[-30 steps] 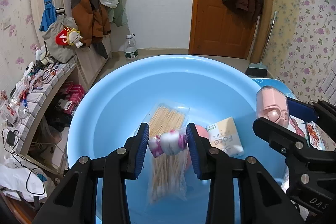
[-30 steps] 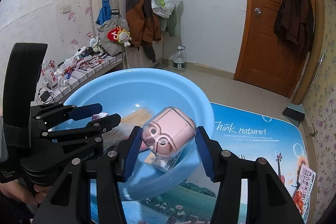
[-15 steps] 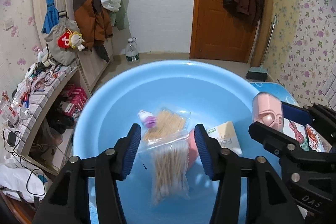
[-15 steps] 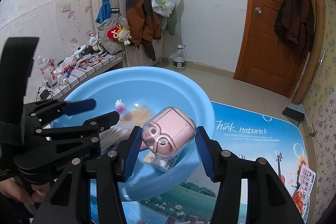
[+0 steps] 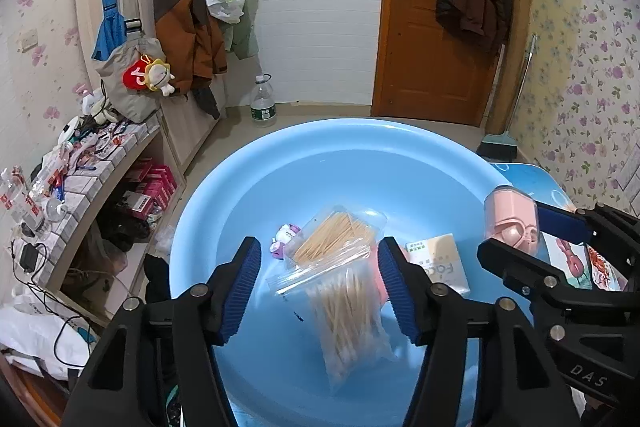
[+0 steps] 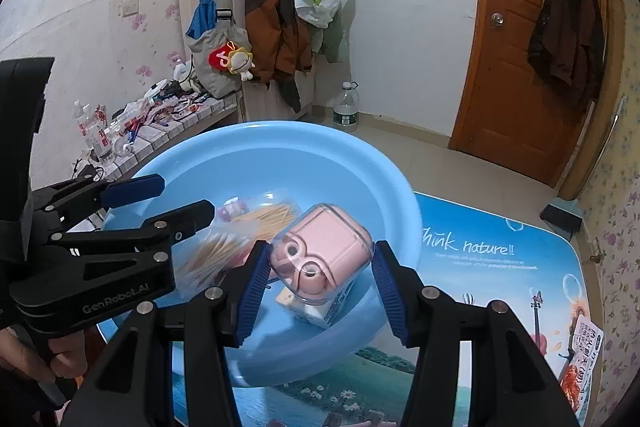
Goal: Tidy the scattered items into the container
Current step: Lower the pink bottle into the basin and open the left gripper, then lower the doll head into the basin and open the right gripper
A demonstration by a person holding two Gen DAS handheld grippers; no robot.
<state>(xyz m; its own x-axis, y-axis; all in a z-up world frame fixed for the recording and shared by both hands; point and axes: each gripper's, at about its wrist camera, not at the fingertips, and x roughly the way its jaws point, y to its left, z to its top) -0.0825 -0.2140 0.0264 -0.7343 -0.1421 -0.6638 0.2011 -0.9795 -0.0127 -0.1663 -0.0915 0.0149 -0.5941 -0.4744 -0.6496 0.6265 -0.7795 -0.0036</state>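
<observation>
Nearest the right wrist camera, the right gripper [image 6: 318, 279] was clamped on a small pink case in a clear rounded plastic shell [image 6: 320, 251], its blue ribbed pads pressed against both sides and holding it above the near inner wall of the round light-blue plastic basin [image 6: 360, 163]. The left gripper [image 5: 319, 281] hung over the same basin, its jaws opening with nothing gripped; between them, lower down on the basin floor, lay a clear zip bag of wooden cotton swabs [image 5: 340, 287]. Just left of the bag's far end lay a small pink-and-white toy figure [image 5: 284, 237], free of the pads. To the bag's right rested a small pale yellow tissue packet [image 5: 440, 263], and a pink object beside it was mostly hidden by the gripper's right finger. In the right wrist view a hand [image 6: 60, 355] held the left gripper's handle at the lower left. The basin stood on a blue printed table mat with scenery and lettering [image 6: 500, 267]. Beyond were a clear plastic water bottle [image 6: 346, 107] on the floor, jackets hanging on the wall [image 6: 276, 11] and a brown wooden door [image 6: 520, 47].
</observation>
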